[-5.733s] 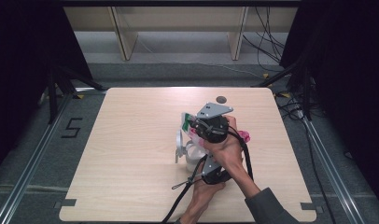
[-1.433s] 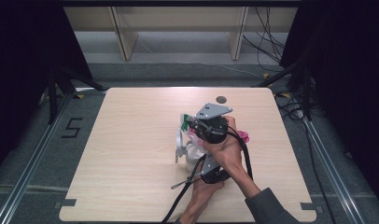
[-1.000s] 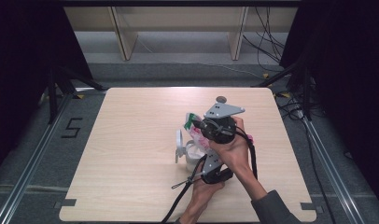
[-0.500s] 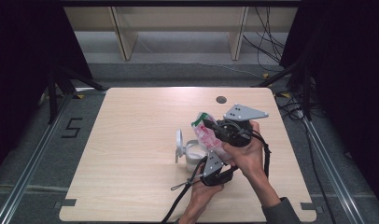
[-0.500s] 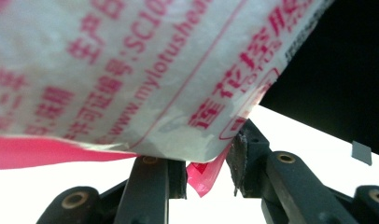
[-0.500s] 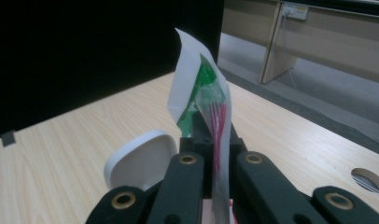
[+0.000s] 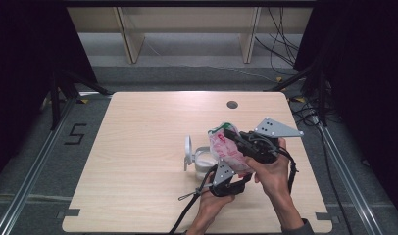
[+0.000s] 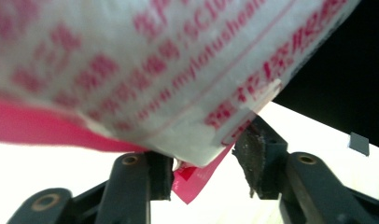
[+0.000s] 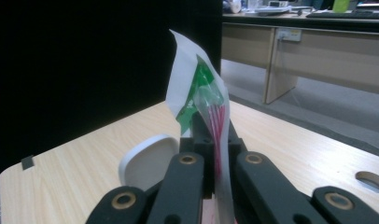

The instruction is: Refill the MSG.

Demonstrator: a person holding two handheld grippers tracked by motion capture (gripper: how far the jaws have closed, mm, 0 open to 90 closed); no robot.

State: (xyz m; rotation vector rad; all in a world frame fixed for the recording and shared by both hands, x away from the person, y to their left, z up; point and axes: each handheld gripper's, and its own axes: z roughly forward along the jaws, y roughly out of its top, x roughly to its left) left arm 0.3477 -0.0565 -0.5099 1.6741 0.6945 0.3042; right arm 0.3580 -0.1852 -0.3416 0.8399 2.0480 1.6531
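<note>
The bag, a soft white pouch printed in red with a green patch near its top, hung above the right half of the table, just over an open white container whose round lid stood tipped up at its left side. The right gripper pinched the bag's upper edge: in the right gripper view its two black jaws sat tight together with the thin film rising between them, white, green and red-striped, and the pale curve of the lid showed behind them. Lower down, the left gripper sat under the bag's bottom corner. In the left gripper view the bag loomed so close that its print was blurred and only partly legible, and a pink flap of it hung between the jaws. Those jaws had just been opening; a clear gap stood between the right pad and the plastic, while the left pad was hard to separate from the flap. From above, both hands and the right gripper's grey plate covered much of the bag, and what the container held was a white mass I could not identify. A small dark hole marked the table's far edge.
</note>
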